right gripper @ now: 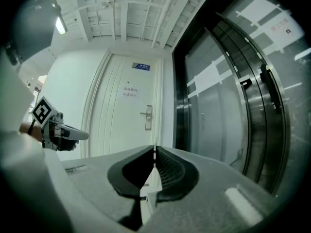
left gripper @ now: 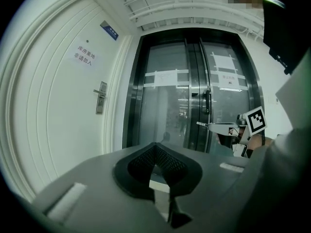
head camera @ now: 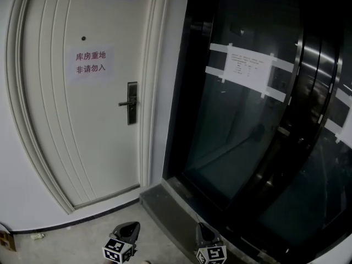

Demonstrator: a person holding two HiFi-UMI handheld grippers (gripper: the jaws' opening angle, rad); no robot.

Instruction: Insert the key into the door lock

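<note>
Two grippers: both show at the bottom edge of the head view, marker cubes up, pointing toward the wall with the doors and well apart from it.
left gripper [left gripper: 155, 145]: its own view shows the jaws together at the tips, with nothing between them.
right gripper [right gripper: 155, 152]: the jaws are nearly closed on a thin pale sliver at the tips, the key seen edge-on.
key [left gripper: 202, 124]: only the left gripper view shows it from the side, a small flat metal piece sticking out level from the right gripper's tips; the head view does not resolve it.
door lock [head camera: 132, 112]: a dark upright plate with a lever handle at the right edge of the closed white door [head camera: 82, 147]; the keyhole is too small to make out.
sign [head camera: 91, 62]: a white sheet with red characters, above and left of the door lock.
glass doors [head camera: 242, 147]: dark, just right of the white door, with taped paper notices [head camera: 247, 69]; the gripper views show their black pull handles [right gripper: 269, 89].
floor [head camera: 71, 238]: pale, seen only in the head view.
ceiling [right gripper: 141, 13]: white with beams, seen only in the gripper views.
</note>
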